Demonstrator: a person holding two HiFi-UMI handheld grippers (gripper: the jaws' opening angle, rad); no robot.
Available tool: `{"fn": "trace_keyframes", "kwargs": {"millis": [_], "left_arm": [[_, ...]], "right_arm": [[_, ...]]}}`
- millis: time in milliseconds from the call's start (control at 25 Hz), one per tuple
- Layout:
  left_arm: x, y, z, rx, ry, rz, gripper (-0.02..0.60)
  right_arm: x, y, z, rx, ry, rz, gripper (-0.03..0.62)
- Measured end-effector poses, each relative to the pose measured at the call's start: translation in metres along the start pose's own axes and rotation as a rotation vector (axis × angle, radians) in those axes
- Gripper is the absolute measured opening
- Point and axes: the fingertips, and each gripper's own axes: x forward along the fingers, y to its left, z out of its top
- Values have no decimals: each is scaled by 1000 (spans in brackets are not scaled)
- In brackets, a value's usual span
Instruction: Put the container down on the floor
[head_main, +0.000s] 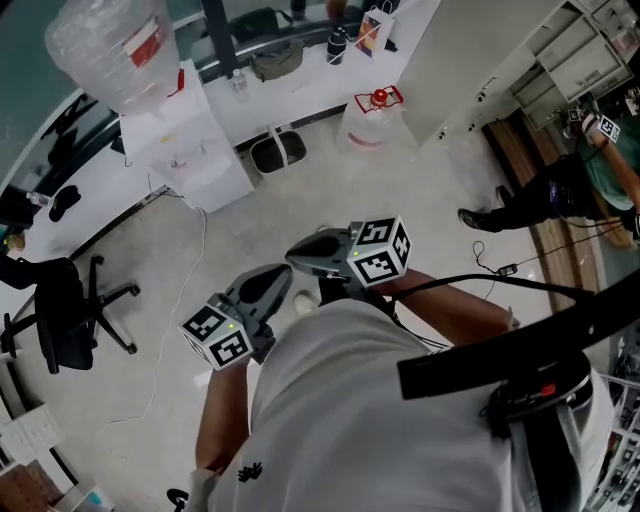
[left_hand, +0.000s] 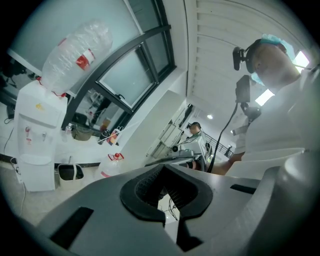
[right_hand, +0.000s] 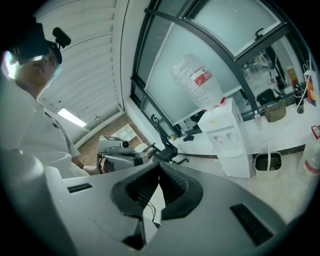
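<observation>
The container (head_main: 368, 122), a clear jug with a red cap and a red band round its lower part, stands upright on the floor (head_main: 230, 240), just in front of the right end of the long white tabletop (head_main: 300, 88). Any print on the band is too small to read. In the left gripper view the container (left_hand: 111, 166) shows far beyond the fingers, well apart from them.

A black bin (head_main: 278, 151) sits on the floor to its left, under the tabletop's edge. Further left is a white dispenser (head_main: 190, 150) carrying an upturned clear bottle (head_main: 110, 45) with a red label; its writing cannot be read either.

The left gripper (head_main: 283, 272) and right gripper (head_main: 298, 256) are held close together in front of the person's chest, above the open middle of the floor, well apart from the container. Each cube bears black-and-white square markers, with no words. The left gripper's ribbed black fingers (left_hand: 145, 186) are closed together with nothing between them. The right gripper's fingers (right_hand: 175, 187) are likewise closed and empty. Neither touches anything.

A black chair (head_main: 65, 310) stands by the floor's left edge.
</observation>
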Motion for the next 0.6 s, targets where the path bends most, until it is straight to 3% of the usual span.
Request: {"fn": "trace_keyframes", "kwargs": {"millis": [600], "left_arm": [[6, 6, -2, -15, 13, 0, 11]], "right_arm": [[1, -5, 2, -16, -3, -12, 17]]}}
